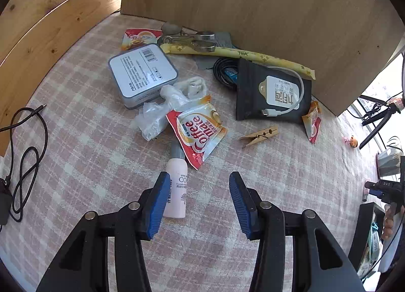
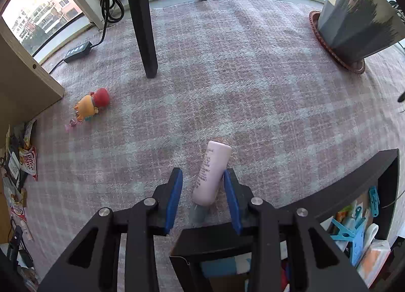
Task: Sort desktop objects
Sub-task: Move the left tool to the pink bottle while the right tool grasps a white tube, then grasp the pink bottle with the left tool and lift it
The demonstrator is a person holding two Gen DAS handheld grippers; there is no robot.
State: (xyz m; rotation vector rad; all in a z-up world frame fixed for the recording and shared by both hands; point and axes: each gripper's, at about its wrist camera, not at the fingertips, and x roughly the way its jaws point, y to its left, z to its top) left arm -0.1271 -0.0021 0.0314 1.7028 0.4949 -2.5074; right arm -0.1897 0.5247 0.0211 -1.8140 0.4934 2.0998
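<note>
In the left wrist view my left gripper (image 1: pixel 200 185) is open and empty above the plaid cloth. A pink bottle (image 1: pixel 177 190) with a grey cap lies by its left finger. Beyond lie a Coffee-mate sachet (image 1: pixel 197 130), crumpled clear plastic (image 1: pixel 162 112), a grey tin (image 1: pixel 143 74), a wooden clothespin (image 1: pixel 260 135), a black pouch with a white cable (image 1: pixel 273 93), a yellow tea stick (image 1: pixel 240 55) and metal tools (image 1: pixel 189 38). In the right wrist view my right gripper (image 2: pixel 202 185) has its jaws apart around a second pink bottle (image 2: pixel 211 173), which leans against the right pad, above a black bin (image 2: pixel 329 185).
A wooden board (image 1: pixel 253 0) stands behind the pile, a wooden wall on the left. A black cable (image 1: pixel 25 145) lies at left. The right view shows a small doll (image 2: pixel 92 104), a black leg (image 2: pixel 144 26), a grey pot on a saucer (image 2: pixel 354 13) and a power strip (image 2: pixel 78 51).
</note>
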